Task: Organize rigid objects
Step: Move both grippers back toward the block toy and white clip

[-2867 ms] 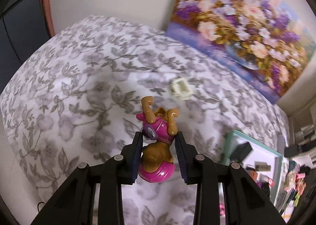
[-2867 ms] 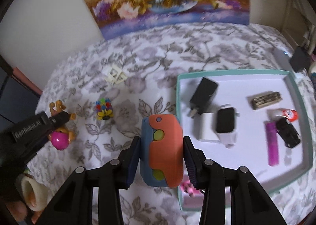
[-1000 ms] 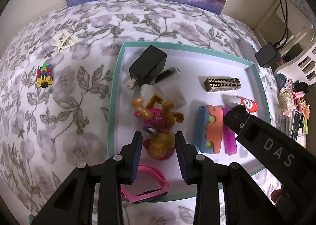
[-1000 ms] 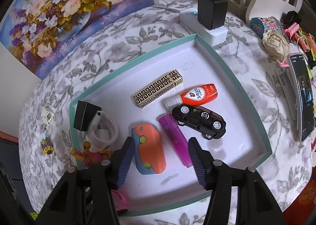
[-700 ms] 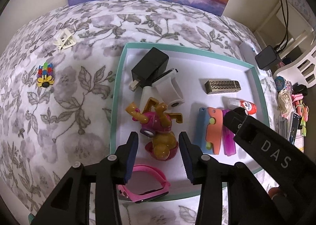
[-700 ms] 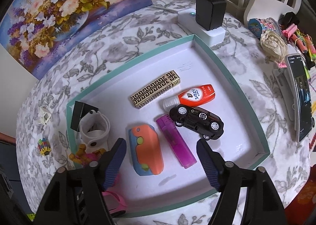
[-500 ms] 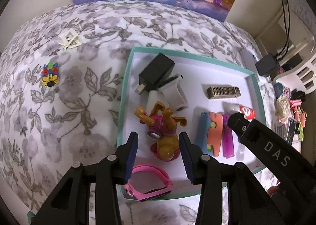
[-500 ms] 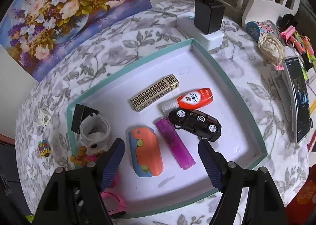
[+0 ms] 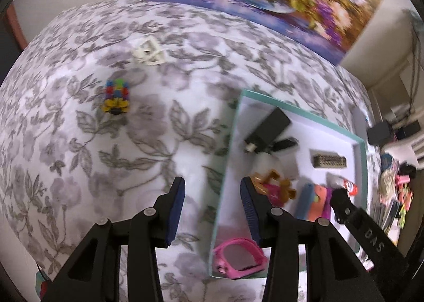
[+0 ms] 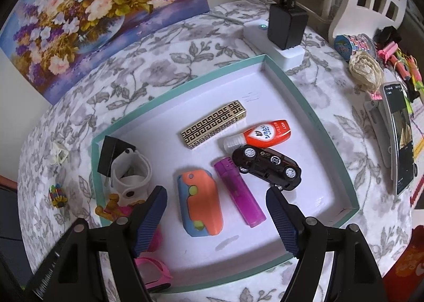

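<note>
A teal-rimmed white tray point(image 10: 312, 113) point(image 9: 233, 127) holds the pink dog figure point(image 9: 275, 190) point(image 10: 114, 208), an orange-and-blue toy point(image 10: 202, 202), a purple lighter point(image 10: 239, 193), a black toy car point(image 10: 266, 164), a red bottle point(image 10: 265, 131), a patterned gold bar point(image 10: 213, 123), a black charger point(image 9: 267, 128) and a white band point(image 10: 131, 172). A pink watch point(image 9: 238, 255) lies at the tray's near corner. My left gripper point(image 9: 212, 198) is open and empty over the tablecloth, left of the tray. My right gripper point(image 10: 216, 205) is open and empty above the orange-and-blue toy. A multicoloured small toy point(image 9: 116, 96) and a white clip point(image 9: 148, 51) lie on the cloth.
A flower painting point(image 10: 92, 10) leans at the back. A white power strip with a black adapter point(image 10: 286, 26) sits behind the tray. A phone point(image 10: 401, 135), a pale rosette point(image 10: 365, 70) and small clutter lie at the right.
My left gripper has let go of the pink dog figure in the tray, opened and swung left over the cloth. My right gripper has opened wider and risen from the orange-and-blue toy.
</note>
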`<state>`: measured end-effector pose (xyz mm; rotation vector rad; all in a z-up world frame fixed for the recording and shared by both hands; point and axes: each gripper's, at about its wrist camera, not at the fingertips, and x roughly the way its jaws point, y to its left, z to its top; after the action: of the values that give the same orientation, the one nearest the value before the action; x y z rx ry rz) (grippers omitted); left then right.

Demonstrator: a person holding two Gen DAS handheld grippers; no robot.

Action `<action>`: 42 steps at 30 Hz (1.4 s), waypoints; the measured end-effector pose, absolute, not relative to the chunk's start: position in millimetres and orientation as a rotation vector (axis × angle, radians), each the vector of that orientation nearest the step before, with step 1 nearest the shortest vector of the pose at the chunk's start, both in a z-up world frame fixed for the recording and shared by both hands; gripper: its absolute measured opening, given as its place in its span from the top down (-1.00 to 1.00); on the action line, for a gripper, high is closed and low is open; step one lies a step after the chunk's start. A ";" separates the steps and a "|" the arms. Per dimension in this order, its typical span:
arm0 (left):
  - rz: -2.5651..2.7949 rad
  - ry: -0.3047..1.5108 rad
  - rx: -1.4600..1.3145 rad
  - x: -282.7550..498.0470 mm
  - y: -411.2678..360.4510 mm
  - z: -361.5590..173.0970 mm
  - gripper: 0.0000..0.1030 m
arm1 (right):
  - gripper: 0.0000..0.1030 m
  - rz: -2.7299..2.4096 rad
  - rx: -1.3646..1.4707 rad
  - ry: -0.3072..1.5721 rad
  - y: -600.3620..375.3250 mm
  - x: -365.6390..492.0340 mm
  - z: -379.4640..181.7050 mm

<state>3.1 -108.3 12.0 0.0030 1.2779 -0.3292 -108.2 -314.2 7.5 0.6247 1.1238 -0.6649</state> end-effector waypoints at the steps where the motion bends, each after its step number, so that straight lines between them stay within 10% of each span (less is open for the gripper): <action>1: -0.315 1.279 -0.006 5.2 -104.0 12.0 -0.07 | -0.56 -0.664 0.615 1.127 -311.8 -106.7 7.4; 14: -0.159 1.288 -0.129 36.4 -50.1 6.3 -0.48 | -1.00 -0.600 0.480 1.143 -274.4 -82.0 11.2; 42: 0.109 1.188 -0.223 78.6 53.1 2.5 -0.89 | -1.00 -0.288 0.372 1.060 -162.2 -20.6 15.1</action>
<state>78.6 53.1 2.5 -0.2231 1.1878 0.1086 -20.6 -162.2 15.1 0.3718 1.0599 -0.2881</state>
